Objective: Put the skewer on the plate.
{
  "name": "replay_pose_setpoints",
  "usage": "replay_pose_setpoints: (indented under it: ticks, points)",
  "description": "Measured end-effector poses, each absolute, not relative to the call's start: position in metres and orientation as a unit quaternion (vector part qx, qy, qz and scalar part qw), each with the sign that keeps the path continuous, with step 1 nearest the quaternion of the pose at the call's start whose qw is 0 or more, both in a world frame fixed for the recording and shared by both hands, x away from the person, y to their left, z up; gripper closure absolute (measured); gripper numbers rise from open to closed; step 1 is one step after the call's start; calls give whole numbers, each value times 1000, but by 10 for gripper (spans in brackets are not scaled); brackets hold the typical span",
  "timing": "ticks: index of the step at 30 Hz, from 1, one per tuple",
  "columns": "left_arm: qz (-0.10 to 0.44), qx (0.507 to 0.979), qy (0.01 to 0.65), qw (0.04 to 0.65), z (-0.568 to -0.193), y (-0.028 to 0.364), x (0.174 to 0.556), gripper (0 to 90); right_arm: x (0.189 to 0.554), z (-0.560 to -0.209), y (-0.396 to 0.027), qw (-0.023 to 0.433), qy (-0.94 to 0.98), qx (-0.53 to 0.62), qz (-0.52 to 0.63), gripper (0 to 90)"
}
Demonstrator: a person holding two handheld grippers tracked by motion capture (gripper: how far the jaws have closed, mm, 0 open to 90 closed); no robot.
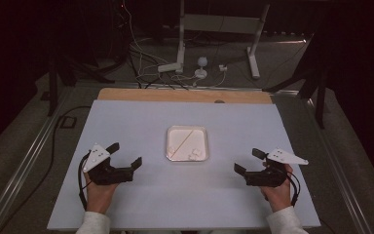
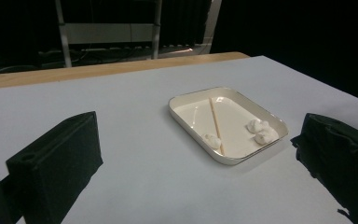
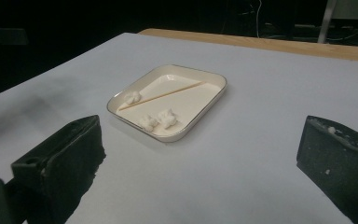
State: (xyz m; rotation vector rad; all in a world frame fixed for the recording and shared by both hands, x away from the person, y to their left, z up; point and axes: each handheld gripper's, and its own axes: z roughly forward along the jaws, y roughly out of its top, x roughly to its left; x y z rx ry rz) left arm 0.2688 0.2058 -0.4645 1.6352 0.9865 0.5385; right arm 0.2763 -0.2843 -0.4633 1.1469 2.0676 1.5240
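High view: fixed above the person's side, looks forward and down, takes in the whole white table (image 1: pixel 141 195), floor and stand legs beyond, forearms entering from the bottom edge. Left gripper view: rides low over the table, looks along its own black jaws rightward and away toward the tray (image 2: pixel 182 112), fairly near, wooden edge behind. Right gripper view: same low height, looks leftward and away, tray (image 3: pixel 214 95) at similar nearness. All three share the tray (image 1: pixel 168 141) with its wooden stick (image 1: pixel 184 140) and white lumps. Gripper views see it from opposite sides.
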Motion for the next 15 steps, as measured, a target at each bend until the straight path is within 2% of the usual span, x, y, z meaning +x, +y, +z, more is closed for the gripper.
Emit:
replay_pose_setpoints:
  ticks: [15]
  points:
    - [234, 684, 423, 547, -461, 218, 262, 5, 277, -467, -285, 170, 727, 407, 527, 2]
